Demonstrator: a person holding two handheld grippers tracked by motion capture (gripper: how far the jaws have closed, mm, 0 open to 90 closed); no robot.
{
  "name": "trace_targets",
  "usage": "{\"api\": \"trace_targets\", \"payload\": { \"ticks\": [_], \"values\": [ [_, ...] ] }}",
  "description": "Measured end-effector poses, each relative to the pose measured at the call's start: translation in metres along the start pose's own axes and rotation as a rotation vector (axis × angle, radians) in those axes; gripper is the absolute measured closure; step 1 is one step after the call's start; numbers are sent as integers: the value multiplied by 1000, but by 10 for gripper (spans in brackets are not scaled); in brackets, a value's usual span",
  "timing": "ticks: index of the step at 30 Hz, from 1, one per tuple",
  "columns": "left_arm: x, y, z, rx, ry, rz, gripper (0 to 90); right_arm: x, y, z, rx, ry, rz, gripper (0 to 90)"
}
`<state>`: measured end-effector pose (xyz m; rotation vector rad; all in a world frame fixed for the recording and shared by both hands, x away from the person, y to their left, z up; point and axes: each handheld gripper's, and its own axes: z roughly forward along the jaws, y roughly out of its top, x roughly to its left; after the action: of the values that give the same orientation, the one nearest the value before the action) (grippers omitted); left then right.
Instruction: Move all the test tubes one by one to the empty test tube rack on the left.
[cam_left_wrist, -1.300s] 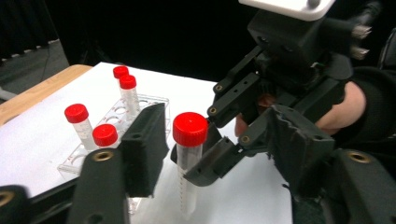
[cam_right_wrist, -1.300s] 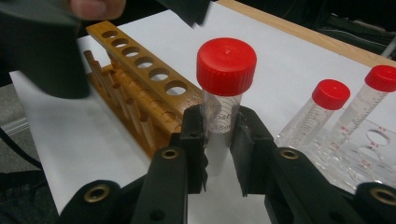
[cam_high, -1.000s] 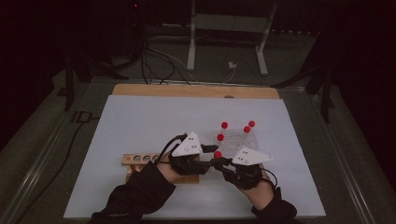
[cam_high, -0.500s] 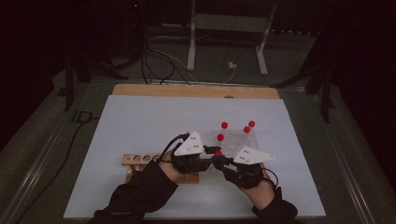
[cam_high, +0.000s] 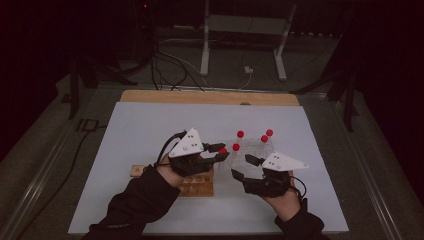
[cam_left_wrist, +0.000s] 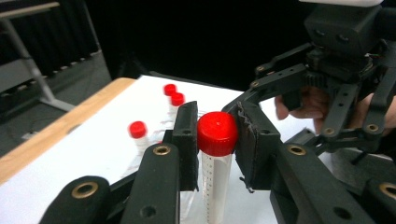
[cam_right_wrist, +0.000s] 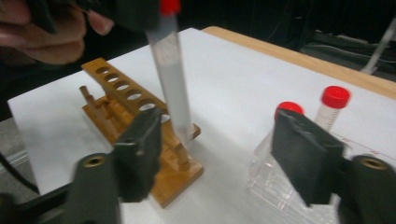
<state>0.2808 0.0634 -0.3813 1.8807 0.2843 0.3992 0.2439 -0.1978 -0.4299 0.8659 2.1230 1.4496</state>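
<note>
From the high view, the left gripper (cam_high: 220, 152) sits over a wooden rack (cam_high: 197, 184) at the near centre of the white table (cam_high: 145, 130), its jaws clamped on a red-capped tube (cam_high: 223, 150); the right gripper (cam_high: 244, 167) lies to its right, jaws spread with nothing between, just near of a clear rack (cam_high: 252, 147) holding more red-capped tubes. In the left gripper view, both pads squeeze the tube's red cap (cam_left_wrist: 217, 133). In the right gripper view, the held tube (cam_right_wrist: 173, 84) hangs above the wooden rack's holes, beyond the parted jaws
</note>
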Motion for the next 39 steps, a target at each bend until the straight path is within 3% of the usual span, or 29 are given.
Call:
{"api": "trace_targets", "payload": {
  "ticks": [2, 10, 14, 20, 39],
  "values": [
    [3, 1, -6, 5, 18, 3, 720, -1, 0, 0, 6, -24, 2, 168],
    [14, -5, -27, 13, 87, -14, 721, -4, 0, -1, -5, -26, 16, 20],
    [17, -11, -33, 25, 108, -23, 720, -5, -1, -2, -14, 5, 10, 0],
    [19, -23, -36, 43, 119, -41, 720, -4, -2, -1, -11, 3, -5, 0],
    [20, -69, -22, 94, 107, -118, 720, -4, -9, 3, -2, 34, -4, 0]
  ]
}}
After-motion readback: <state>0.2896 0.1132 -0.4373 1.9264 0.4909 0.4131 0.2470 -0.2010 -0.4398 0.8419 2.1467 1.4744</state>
